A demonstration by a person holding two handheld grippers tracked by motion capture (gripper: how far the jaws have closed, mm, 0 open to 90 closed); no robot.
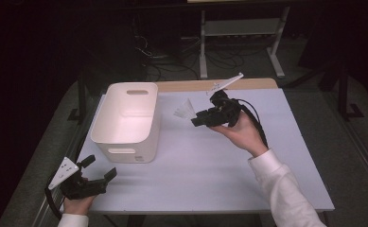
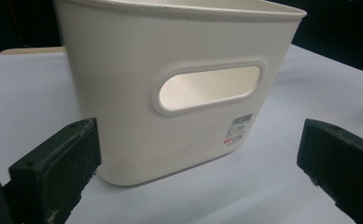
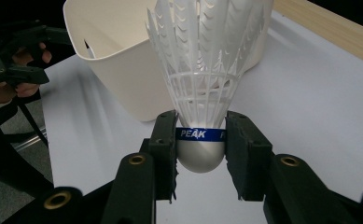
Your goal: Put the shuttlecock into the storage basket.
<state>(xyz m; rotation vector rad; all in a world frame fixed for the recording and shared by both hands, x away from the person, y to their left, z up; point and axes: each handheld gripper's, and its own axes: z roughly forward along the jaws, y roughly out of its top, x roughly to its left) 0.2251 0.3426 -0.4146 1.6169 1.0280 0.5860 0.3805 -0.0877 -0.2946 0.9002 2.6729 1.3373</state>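
Right gripper [image 3: 200, 135] clamped on a shuttlecock [image 3: 202, 79] — pads pressed against the rounded white cork from either side, right at a blue band printed "PEAK" in white capitals. More letters may follow on the band, hidden behind the right pad. Feather skirt fanned up and away from the jaws, white, with a plastic-looking lattice just above the band.

From the high view: right gripper [image 1: 194, 121] held above the table [image 1: 210, 175], just right of the bin [image 1: 127, 122], with the shuttlecock [image 1: 184, 110] sticking out of the jaws toward the bin's right wall, skirt first. Near the rim, not over the opening. A white sleeve [image 1: 281, 189] trailing back from the right hand toward the bottom edge.

Bin white, rectangular with rounded corners, open on top, a slot handle cut in each short end. Inside looks bare as far as the high view reaches.

Left gripper [image 1: 100, 172] low at the table's near left corner, jaws spread wide with nothing between them, aimed at the bin's near end. In the left gripper view, the bin [image 2: 170, 88] standing just ahead of the two black pads, handle slot dead centre. Below the slot and to its right, a small sticker [image 2: 237, 129] — barcode on top, a few lines of print under it, a touch of red at the lower left. Print too small to read.
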